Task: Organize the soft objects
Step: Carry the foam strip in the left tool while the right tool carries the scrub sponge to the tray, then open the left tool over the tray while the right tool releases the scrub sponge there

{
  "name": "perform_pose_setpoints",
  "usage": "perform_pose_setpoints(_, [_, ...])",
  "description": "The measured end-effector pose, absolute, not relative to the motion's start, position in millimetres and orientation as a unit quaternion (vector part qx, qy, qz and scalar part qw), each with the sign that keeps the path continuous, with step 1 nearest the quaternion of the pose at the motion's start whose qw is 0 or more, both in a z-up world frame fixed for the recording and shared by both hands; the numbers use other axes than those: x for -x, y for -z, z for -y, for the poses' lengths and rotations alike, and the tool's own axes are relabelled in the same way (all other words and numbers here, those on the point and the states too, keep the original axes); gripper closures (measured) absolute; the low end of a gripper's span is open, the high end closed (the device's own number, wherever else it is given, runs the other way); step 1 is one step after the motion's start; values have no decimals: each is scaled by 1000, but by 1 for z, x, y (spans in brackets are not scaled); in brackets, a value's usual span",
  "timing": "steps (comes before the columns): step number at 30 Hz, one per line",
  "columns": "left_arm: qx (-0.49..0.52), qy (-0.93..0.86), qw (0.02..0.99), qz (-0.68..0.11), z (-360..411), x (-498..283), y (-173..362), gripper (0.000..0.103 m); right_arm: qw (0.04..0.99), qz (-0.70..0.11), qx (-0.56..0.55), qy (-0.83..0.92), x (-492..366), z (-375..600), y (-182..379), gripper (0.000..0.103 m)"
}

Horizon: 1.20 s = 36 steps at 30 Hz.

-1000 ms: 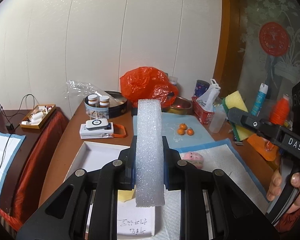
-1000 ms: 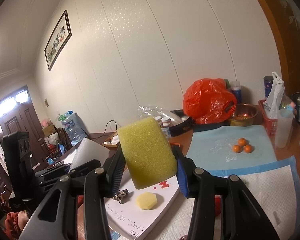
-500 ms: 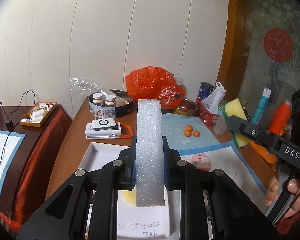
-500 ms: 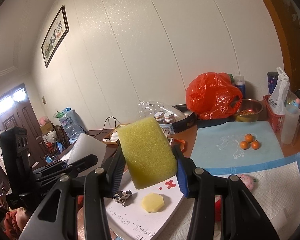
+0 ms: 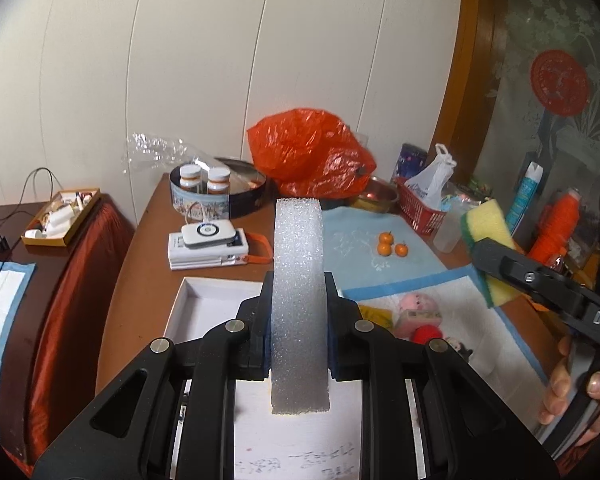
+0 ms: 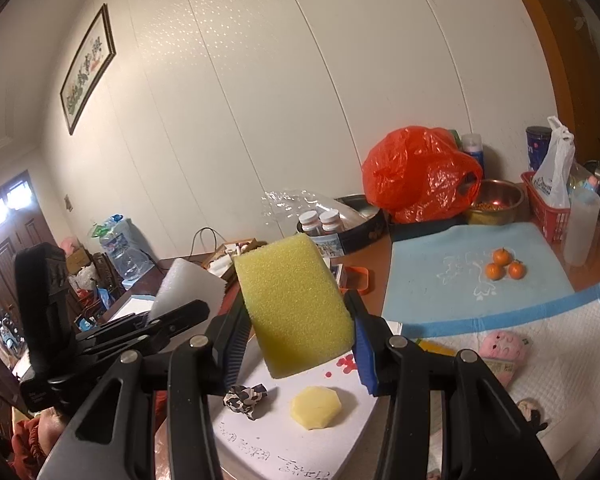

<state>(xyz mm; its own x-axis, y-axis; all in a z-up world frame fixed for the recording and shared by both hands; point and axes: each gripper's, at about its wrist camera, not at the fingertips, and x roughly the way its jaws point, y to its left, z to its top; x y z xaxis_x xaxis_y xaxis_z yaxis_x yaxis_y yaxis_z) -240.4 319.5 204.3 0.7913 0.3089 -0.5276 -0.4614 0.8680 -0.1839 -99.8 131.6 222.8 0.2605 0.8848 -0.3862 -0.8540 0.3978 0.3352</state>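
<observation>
My left gripper (image 5: 299, 332) is shut on a white foam block (image 5: 298, 280), held upright above the white box (image 5: 204, 304). My right gripper (image 6: 296, 344) is shut on a yellow sponge (image 6: 296, 304), held above the same white box (image 6: 300, 440). The sponge also shows in the left wrist view (image 5: 486, 236), and the foam block in the right wrist view (image 6: 188, 286). In the box lie a yellow octagonal piece (image 6: 316, 406) and a black-and-white spotted piece (image 6: 246, 396). A pink plush (image 5: 414, 304) and other small soft toys lie on the white pad (image 5: 484, 320).
At the back stand an orange plastic bag (image 5: 312, 152), a round tin with two jars (image 5: 216, 192), a metal bowl (image 6: 496, 200) and a red basket (image 5: 420, 208). Three small oranges (image 5: 390, 242) lie on a blue cloth. A stack of white devices (image 5: 208, 246) sits behind the box.
Both grippers have risen and drawn back a little with their loads still held. The right gripper has drifted toward the box.
</observation>
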Motion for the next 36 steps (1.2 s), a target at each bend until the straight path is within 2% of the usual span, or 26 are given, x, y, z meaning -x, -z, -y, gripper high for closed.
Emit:
perform_pose_setpoints(9, [174,-198,916,-302,-353,220,-150,84,778,-324,-32,-536,95,-161,-191,56])
perform_pose_setpoints(17, [219,-197,891,-346,-386,199,-94,84,736,-428,-2,-525,97,-199,-121,55])
perform_pose_setpoints(18, [220,-199,890,-347,-387,198,-91,79,734,-433,3,-524,99,-202,-116,55])
perform_pose_setpoints(20, [223,-207,889,-342,-390,199,-87,39,728,-442,20,-523,106,-209,-106,54])
perform_pose_setpoints(21, [224,-212,889,-339,-392,200,-86,7,729,-443,26,-521,109,-211,-104,53])
perform_pose_setpoints(22, [223,-220,889,-334,-394,201,-86,0,730,-444,33,-519,111,-212,-100,47])
perform_pose_setpoints(23, [222,-227,889,-329,-395,203,-87,0,730,-444,35,-518,112,-214,-99,30])
perform_pose_setpoints(25, [225,-241,885,-329,-399,207,-89,0,733,-444,36,-514,112,-214,-97,8])
perform_pose_setpoints(26, [229,-244,884,-325,-401,209,-91,0,738,-441,36,-509,112,-213,-97,2])
perform_pose_setpoints(36, [247,-269,898,-246,-384,256,-131,0,767,-398,35,-501,121,-203,-113,0])
